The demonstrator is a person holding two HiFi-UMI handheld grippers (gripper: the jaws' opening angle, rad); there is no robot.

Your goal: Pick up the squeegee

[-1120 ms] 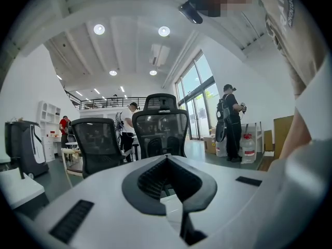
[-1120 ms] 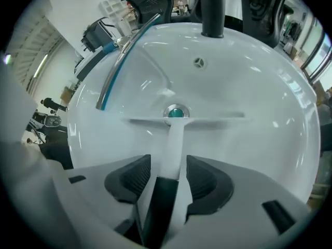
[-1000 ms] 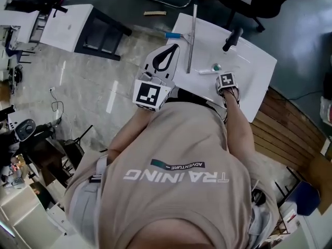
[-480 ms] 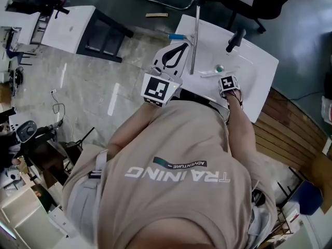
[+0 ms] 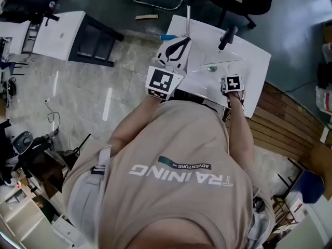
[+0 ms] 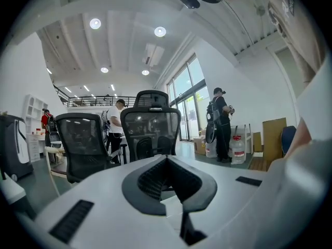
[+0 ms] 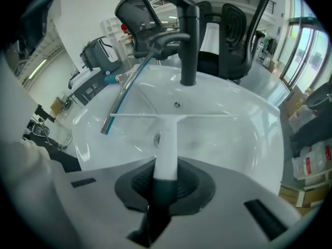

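Note:
A white squeegee [image 7: 167, 139] hangs over the white sink [image 7: 249, 134], its thin blade across the basin. My right gripper [image 7: 165, 183] is shut on its handle and points steeply down. From the head view, that right gripper [image 5: 228, 72] is at the sink's near edge with the white squeegee [image 5: 222, 63] in front of it. My left gripper [image 5: 181, 43] hovers over the sink's left rim, shut, with nothing in it. In its own view the left gripper [image 6: 167, 165] points level at office chairs.
A black faucet [image 7: 188, 40] stands at the back of the basin. A long metal squeegee with a blue handle [image 7: 122, 92] lies on the sink's left rim. Office chairs [image 6: 150, 128] and people stand beyond. A white side table [image 5: 57, 32] is to the left.
My right gripper has closed on the white squeegee's handle and lifted it off the basin. The left gripper has shifted a little further over the sink's left rim.

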